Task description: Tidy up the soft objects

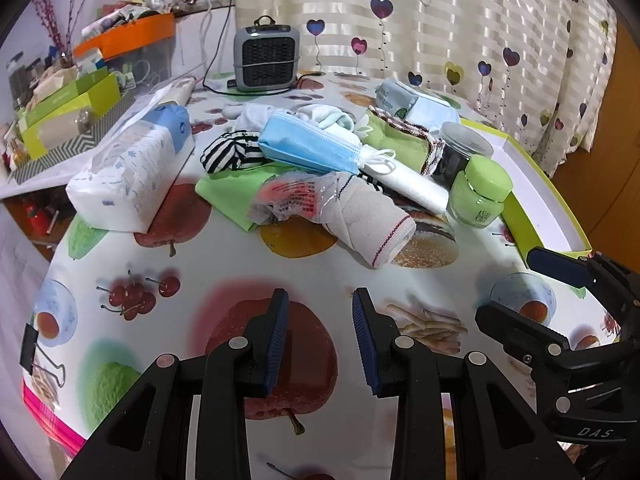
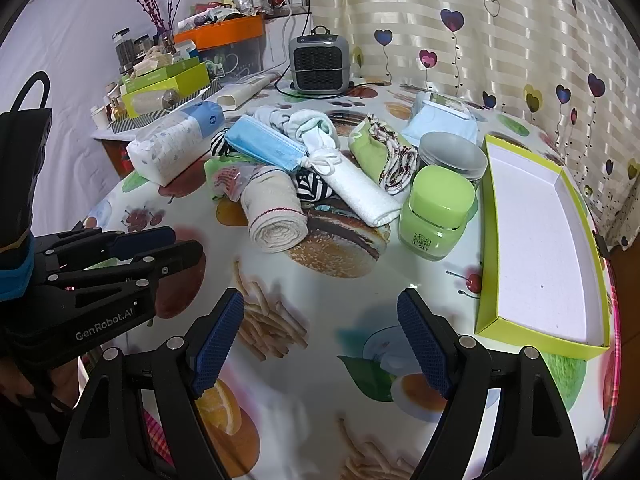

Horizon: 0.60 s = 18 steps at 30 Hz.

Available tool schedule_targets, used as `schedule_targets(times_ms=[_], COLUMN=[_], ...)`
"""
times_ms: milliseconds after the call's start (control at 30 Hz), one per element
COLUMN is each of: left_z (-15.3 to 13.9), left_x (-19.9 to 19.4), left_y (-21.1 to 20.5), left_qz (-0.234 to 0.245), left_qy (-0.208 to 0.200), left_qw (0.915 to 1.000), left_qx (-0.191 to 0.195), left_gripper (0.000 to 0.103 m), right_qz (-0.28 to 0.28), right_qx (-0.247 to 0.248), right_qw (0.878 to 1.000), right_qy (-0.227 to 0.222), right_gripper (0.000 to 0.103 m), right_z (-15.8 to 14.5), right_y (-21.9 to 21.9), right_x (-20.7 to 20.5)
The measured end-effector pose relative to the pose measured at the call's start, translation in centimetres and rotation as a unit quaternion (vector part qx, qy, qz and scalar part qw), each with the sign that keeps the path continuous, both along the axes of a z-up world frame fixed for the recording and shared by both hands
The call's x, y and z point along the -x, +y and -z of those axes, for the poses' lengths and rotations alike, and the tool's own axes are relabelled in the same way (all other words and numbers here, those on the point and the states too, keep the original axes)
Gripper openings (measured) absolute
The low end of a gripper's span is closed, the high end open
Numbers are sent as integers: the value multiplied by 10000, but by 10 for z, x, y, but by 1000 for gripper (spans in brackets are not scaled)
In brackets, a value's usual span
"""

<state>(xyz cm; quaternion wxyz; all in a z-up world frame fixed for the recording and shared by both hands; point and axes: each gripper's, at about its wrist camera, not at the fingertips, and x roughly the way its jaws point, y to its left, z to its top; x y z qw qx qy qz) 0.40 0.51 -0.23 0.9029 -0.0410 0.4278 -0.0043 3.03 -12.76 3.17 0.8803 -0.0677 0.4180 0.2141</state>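
Left claw (image 1: 320,336) and right claw (image 2: 320,340), both open and empty, hover above the fruit-printed tabletop (image 2: 320,292). Rolled towel (image 2: 276,216), blue face masks (image 2: 262,146) and white cloth (image 2: 356,190) lie heaped mid-table, left of the empty green tray (image 2: 540,248).

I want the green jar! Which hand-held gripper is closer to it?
Right. The right hand-held gripper sits just in front of the green jar; the left hand-held gripper is farther off to its left.
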Motion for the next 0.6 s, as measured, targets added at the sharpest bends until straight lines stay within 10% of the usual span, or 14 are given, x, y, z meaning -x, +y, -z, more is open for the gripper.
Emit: schedule_targets(times_ms=[600], left_z=[-1], left_x=[5], left_y=[-4], left_qz=[52], left_qy=[-107], left_qw=[9999], left_qx=[-76], left_gripper=[31], right_qz=[-14], right_qx=[11], right_qw=[10000], right_qy=[-8], right_gripper=[79], right_z=[0], right_y=[1], right_x=[1])
